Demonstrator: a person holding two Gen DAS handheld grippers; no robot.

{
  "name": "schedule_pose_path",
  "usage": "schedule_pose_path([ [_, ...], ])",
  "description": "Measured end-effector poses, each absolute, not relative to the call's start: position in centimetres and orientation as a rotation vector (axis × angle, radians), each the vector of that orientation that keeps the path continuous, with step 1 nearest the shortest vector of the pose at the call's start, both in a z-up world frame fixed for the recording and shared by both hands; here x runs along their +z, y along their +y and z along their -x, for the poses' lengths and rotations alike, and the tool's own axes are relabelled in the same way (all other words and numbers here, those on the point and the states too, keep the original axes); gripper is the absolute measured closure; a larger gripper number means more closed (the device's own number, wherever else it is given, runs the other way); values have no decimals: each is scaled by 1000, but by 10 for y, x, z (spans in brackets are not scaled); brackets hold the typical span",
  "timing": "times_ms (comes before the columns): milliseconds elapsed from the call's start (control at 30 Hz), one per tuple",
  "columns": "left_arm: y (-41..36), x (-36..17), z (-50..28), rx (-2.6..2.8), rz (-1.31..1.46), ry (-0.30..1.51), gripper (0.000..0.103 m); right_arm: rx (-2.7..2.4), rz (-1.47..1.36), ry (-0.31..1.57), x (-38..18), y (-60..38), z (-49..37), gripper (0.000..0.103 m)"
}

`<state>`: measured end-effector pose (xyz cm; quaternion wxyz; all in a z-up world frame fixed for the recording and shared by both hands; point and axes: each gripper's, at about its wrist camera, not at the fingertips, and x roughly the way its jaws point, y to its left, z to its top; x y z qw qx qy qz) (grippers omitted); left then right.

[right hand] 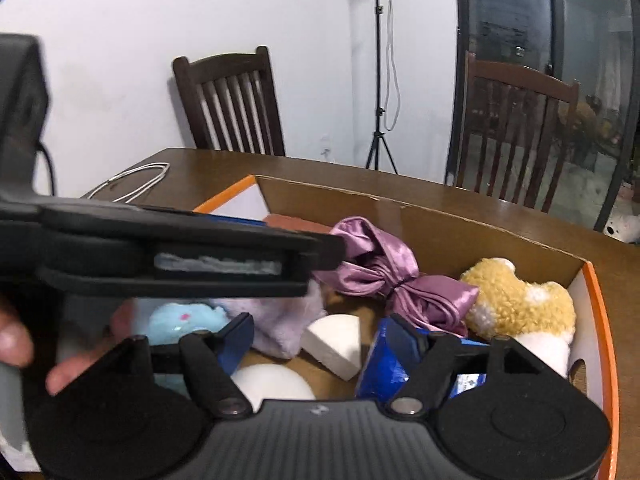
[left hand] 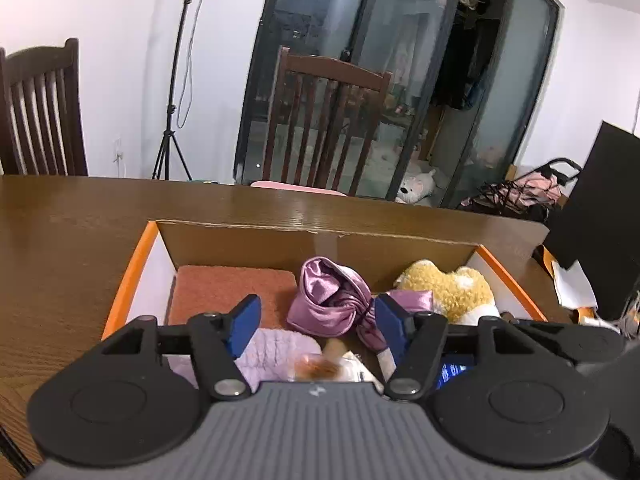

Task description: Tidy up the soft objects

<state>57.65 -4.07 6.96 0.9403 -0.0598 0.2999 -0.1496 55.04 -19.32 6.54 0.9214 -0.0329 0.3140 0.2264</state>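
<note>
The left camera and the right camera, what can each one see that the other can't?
Only the left camera shows the pink umbrella on the floor. Only the right camera shows the blue plush toy, the white foam wedge and the white cable. Both show the cardboard box, the purple satin cloth and the yellow plush toy.

1. We are in a home dining area: a brown wooden table (left hand: 80, 216) with dark slatted chairs (left hand: 328, 120) around it.
2. Sliding glass doors (left hand: 400, 60) open onto a cluttered balcony.
3. A folded stroller (left hand: 520, 192) stands by the white wall.
</note>
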Motion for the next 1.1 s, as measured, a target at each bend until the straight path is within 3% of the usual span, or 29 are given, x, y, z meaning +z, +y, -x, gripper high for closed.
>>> schedule_pose_path([
  [67,-44,69,-576,-328,109,617,25,458,58,651,64,-195,-550,31],
  [433,-13,103,-527,-246,102,477,9,348,74,528,99,-228,-524,30],
  [633,12,107,-483,-87,-2,355,0,250,7,387,117,-267,-484,15],
  [967,8,113,-427,-43,-38,209,0,183,51,241,104,-271,-422,0],
  [1100,2,115,-399,-55,-31,174,0,158,40,230,97,-275,-398,0],
])
